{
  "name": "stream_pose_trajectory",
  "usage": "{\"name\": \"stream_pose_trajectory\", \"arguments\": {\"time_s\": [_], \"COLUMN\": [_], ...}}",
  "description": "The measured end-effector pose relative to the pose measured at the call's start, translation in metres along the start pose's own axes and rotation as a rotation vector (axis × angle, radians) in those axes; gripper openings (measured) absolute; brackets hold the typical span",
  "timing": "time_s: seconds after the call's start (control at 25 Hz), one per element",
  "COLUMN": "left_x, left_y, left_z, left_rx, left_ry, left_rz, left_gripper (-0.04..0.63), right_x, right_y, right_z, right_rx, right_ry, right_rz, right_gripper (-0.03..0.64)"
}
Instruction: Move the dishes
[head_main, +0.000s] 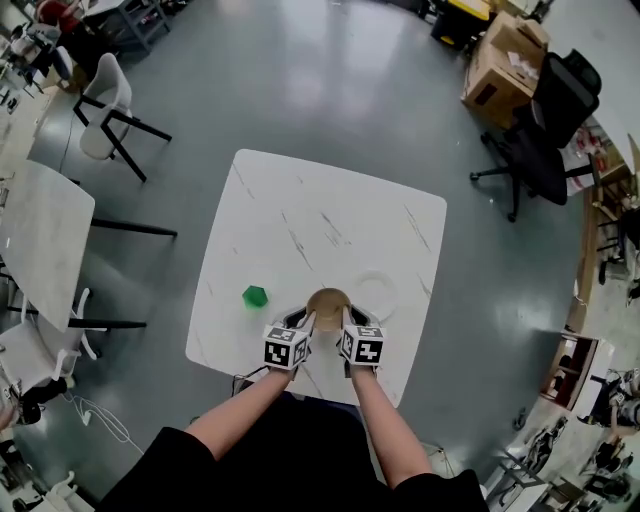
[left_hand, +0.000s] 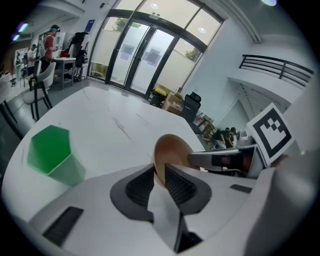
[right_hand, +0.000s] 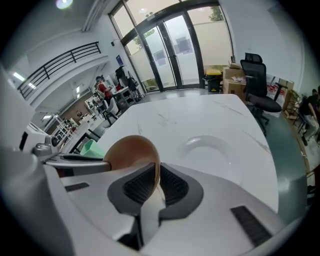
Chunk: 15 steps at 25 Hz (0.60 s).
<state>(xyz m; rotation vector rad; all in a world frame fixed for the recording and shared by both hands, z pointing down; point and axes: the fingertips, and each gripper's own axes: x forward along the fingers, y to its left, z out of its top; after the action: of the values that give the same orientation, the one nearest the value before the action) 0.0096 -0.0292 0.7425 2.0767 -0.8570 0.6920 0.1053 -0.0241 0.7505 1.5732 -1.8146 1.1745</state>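
A brown bowl (head_main: 328, 302) is over the near part of the white marble table (head_main: 300, 220), gripped from both sides. My left gripper (head_main: 307, 322) is shut on the bowl's left rim, and my right gripper (head_main: 346, 320) is shut on its right rim. In the left gripper view the bowl's (left_hand: 172, 147) wall passes between the ribbed pads of my left gripper (left_hand: 159, 174). The right gripper view shows the bowl's (right_hand: 129, 150) rim pinched in my right gripper (right_hand: 156, 176). A white plate (head_main: 375, 289) lies flat just right of the bowl; the right gripper view also shows this plate (right_hand: 207, 150).
A green cup (head_main: 255, 296) stands left of the bowl, and this green cup (left_hand: 50, 152) is near my left gripper. Beyond the table are a white chair (head_main: 105, 110), a second white table (head_main: 40, 240), a black office chair (head_main: 545, 130) and cardboard boxes (head_main: 500, 60).
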Motion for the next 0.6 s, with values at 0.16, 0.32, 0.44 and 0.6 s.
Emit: {"name": "stream_pose_trajectory", "arguments": {"time_s": [0.16, 0.32, 0.44, 0.6], "left_x": [-0.013, -0.017, -0.014, -0.010], "left_y": [0.032, 0.054, 0.063, 0.066], "left_z": [-0.007, -0.016, -0.025, -0.030], "left_rx": [-0.054, -0.069, -0.063, -0.059], "left_ry": [-0.023, -0.018, -0.002, 0.006], "left_rz": [0.042, 0.044, 0.041, 0.018], "left_gripper": [0.078, 0.078, 0.078, 0.080], "right_x": [0.021, 0.038, 0.045, 0.049], "right_y": [0.029, 0.045, 0.050, 0.053], "right_z": [-0.005, -0.012, -0.019, -0.023], "right_rx": [-0.046, -0.073, -0.086, -0.098], "right_ry": [0.020, 0.040, 0.057, 0.058], "right_rz": [0.031, 0.059, 0.053, 0.039], "right_gripper": [0.044, 0.046, 0.045, 0.046]}}
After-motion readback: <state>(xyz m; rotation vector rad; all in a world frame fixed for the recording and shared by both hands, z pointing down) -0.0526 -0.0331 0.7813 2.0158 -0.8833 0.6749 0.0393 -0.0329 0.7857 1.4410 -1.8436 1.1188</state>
